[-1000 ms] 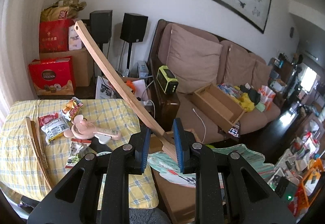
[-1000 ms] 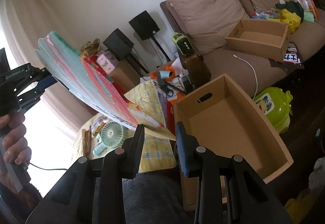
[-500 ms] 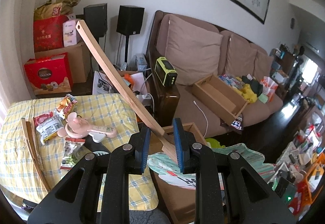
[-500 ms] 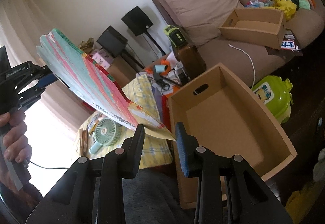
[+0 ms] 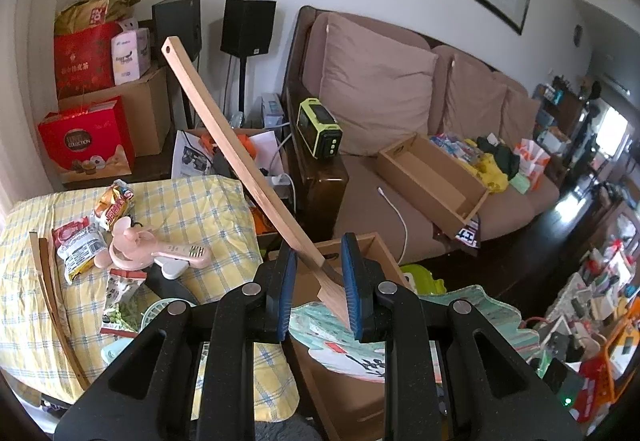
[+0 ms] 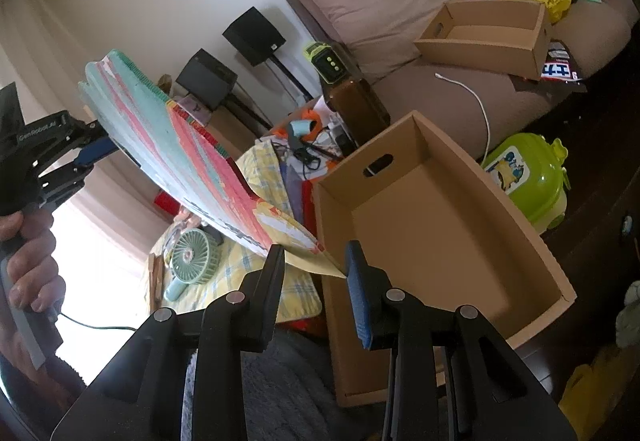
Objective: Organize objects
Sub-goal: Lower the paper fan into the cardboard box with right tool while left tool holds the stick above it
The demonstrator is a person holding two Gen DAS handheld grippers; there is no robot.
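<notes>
My left gripper (image 5: 320,281) is shut on the broad end of a long wooden stick (image 5: 240,149), which slants up and to the left. My right gripper (image 6: 316,269) is shut on the yellow corner of a flat teal-and-pink paper fan (image 6: 180,145), held tilted above the left rim of an open, empty cardboard box (image 6: 440,221). In the left wrist view the fan (image 5: 460,321) lies just below the fingers, over the box (image 5: 372,241). In the right wrist view the left gripper (image 6: 90,165) and the hand holding it (image 6: 28,253) sit beyond the fan's far edge; the stick is hidden there.
A table with a yellow checked cloth (image 5: 192,209) carries a pink hand fan (image 5: 136,249), snack packets and a green hand fan (image 6: 192,249). A second cardboard box (image 6: 488,25) rests on the brown sofa. A green plastic container (image 6: 524,177) stands on the floor beside the open box.
Both hands have sunk a little toward the open box, which now looks larger. The stick and the fan stay gripped as before.
</notes>
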